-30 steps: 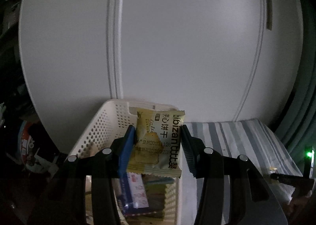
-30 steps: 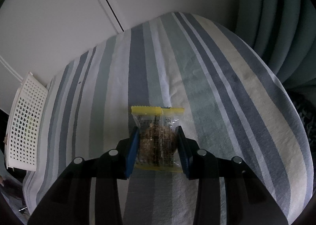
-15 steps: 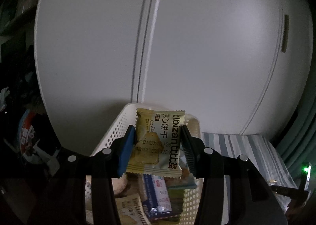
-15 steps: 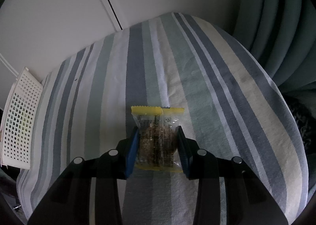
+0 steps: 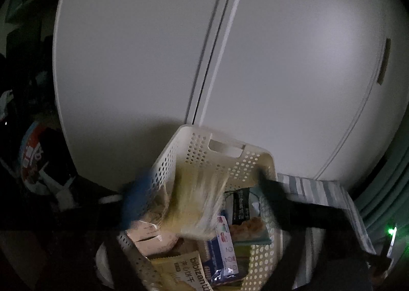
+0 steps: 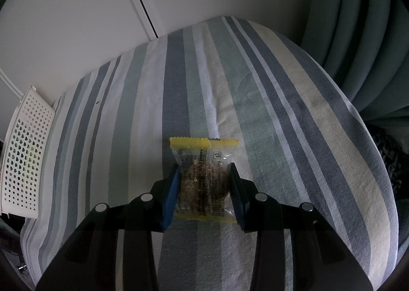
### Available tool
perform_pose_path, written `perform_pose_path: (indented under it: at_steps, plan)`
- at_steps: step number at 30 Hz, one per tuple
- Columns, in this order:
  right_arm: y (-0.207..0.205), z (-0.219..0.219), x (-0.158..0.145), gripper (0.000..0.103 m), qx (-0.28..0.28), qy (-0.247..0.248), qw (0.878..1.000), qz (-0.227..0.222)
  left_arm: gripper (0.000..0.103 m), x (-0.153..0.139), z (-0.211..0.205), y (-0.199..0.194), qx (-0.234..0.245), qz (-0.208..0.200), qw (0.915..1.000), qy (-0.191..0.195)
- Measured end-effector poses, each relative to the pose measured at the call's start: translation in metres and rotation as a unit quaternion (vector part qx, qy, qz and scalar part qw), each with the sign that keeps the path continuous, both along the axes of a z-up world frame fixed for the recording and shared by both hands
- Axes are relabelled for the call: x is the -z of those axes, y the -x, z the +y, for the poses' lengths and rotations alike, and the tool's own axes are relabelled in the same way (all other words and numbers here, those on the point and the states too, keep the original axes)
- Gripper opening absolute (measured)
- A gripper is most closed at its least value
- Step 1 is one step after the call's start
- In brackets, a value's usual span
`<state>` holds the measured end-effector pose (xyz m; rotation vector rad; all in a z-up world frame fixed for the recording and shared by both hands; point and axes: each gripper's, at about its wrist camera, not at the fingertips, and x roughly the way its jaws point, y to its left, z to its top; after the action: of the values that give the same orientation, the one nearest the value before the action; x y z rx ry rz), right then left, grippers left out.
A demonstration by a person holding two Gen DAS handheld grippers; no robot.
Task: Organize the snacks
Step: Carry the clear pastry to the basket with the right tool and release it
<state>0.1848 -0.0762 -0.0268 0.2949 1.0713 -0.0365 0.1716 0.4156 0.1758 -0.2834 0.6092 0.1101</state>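
In the left wrist view my left gripper [image 5: 202, 194] stands open over the white perforated basket [image 5: 225, 137], its fingers spread wide and blurred. A pale yellow biscuit packet [image 5: 196, 204] is a blur between them, loose above the snacks in the basket. Several packets lie inside, among them another yellow biscuit packet [image 5: 189, 273] and a blue-white one [image 5: 225, 245]. In the right wrist view my right gripper [image 6: 204, 183] is shut on a clear, yellow-edged packet [image 6: 202, 160] holding a brown cookie, just above the striped cloth [image 6: 281, 112].
White cupboard doors [image 5: 281, 61] rise right behind the basket. The basket's side [image 6: 23, 163] stands at the cloth's left edge in the right wrist view. A grey-green curtain [image 6: 358, 22] hangs at the right. Dark clutter [image 5: 33, 158] sits left of the basket.
My left gripper moved over the basket and opened, letting go of the yellow biscuit packet, which is dropping in. The right gripper keeps its hold and has shifted only slightly.
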Motion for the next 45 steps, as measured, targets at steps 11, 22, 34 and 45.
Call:
perform_pose_path:
  at_steps: [11,22,34,45]
  plan:
    - [0.009,0.011,-0.020,0.037,-0.012,0.023,0.999,-0.030,0.100,-0.007,0.023,0.010,-0.033,-0.017,0.9993,0.007]
    - [0.015,0.089,-0.092,0.037,-0.109,-0.013,0.988,-0.111,0.100,-0.010,0.028,0.010,-0.050,-0.023,0.9984,-0.013]
    - [0.013,0.203,-0.145,0.037,-0.221,-0.054,0.962,-0.152,0.100,-0.009,0.041,0.014,-0.063,-0.025,0.9977,-0.002]
    - [-0.004,0.315,-0.150,0.037,-0.303,-0.048,0.941,-0.145,0.100,-0.010,0.049,0.016,-0.080,-0.027,0.9964,-0.007]
